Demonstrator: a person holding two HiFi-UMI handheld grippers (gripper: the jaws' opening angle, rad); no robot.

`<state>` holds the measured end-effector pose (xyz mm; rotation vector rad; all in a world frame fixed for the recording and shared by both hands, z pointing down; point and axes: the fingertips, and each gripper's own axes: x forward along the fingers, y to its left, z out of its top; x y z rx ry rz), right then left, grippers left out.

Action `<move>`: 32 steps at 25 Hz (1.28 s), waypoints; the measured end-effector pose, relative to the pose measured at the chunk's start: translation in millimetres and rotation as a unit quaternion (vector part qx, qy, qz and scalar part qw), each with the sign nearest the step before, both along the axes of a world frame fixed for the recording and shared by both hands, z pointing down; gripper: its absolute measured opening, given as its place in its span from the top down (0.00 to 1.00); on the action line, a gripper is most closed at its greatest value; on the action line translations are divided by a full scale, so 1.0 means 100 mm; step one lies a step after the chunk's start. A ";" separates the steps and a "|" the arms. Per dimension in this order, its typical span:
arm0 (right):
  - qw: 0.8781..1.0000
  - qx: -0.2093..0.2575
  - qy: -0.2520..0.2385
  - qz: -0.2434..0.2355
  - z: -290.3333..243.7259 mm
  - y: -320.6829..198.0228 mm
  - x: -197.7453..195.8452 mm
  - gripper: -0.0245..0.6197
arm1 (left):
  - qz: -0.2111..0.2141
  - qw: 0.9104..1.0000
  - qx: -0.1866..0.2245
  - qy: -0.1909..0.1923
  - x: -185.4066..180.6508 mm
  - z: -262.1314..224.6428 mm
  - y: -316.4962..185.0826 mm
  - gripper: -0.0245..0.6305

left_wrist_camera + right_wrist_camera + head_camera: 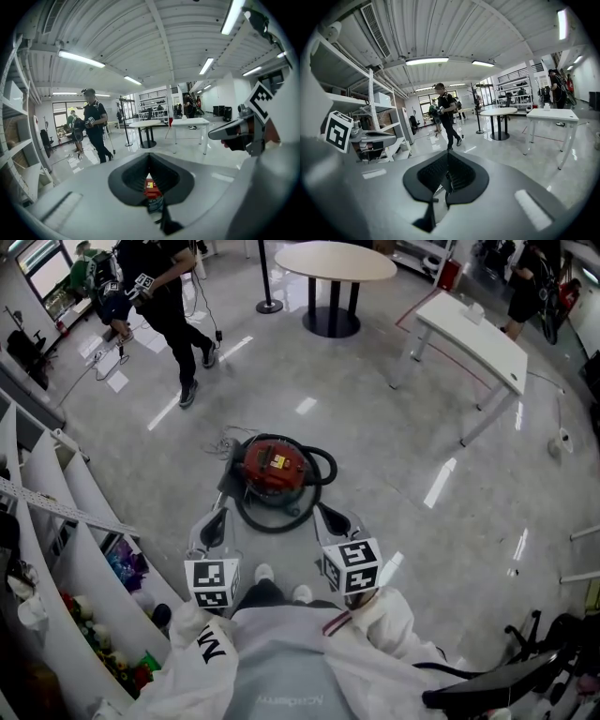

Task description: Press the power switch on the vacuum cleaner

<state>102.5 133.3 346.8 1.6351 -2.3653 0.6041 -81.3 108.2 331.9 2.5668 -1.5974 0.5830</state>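
A red canister vacuum cleaner point(276, 468) stands on the grey floor in the head view, with its black hose point(319, 468) looped around it. My left gripper point(217, 517) hangs just short of the vacuum's near left side and my right gripper point(329, 514) just short of its near right; neither touches it. In the left gripper view the left gripper point(149, 158) has its jaws together and empty, and a sliver of the red vacuum point(150, 186) shows below them. In the right gripper view the right gripper point(448, 155) is likewise shut on nothing.
White shelves point(58, 507) with small items line the left. A round table point(335, 261) and a white rectangular table point(478, 332) stand farther off. A person point(169, 296) walks at the back left. Black equipment point(525, 676) sits at the bottom right.
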 end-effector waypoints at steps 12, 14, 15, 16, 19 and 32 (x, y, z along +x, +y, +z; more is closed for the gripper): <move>1.000 0.005 -0.006 0.020 -0.03 0.16 0.10 0.96 | 0.028 1.000 0.000 0.004 0.19 -0.01 0.08 0.96; 1.000 0.005 -0.009 0.023 -0.02 0.18 0.10 0.96 | 0.030 1.000 -0.001 0.003 0.19 0.00 0.09 0.96; 1.000 0.005 -0.009 0.023 -0.02 0.18 0.10 0.96 | 0.031 1.000 0.000 0.003 0.19 0.00 0.09 0.96; 1.000 0.005 -0.008 0.023 -0.02 0.18 0.09 0.96 | 0.033 0.999 0.000 0.003 0.19 -0.01 0.09 0.96; 1.000 0.004 -0.006 0.020 -0.04 0.17 0.04 0.96 | 0.033 0.999 0.000 0.003 0.16 -0.02 0.09 0.96; 1.000 0.004 0.004 0.014 -0.09 0.06 -0.31 0.96 | 0.029 0.999 -0.007 0.019 -0.17 0.00 0.00 0.96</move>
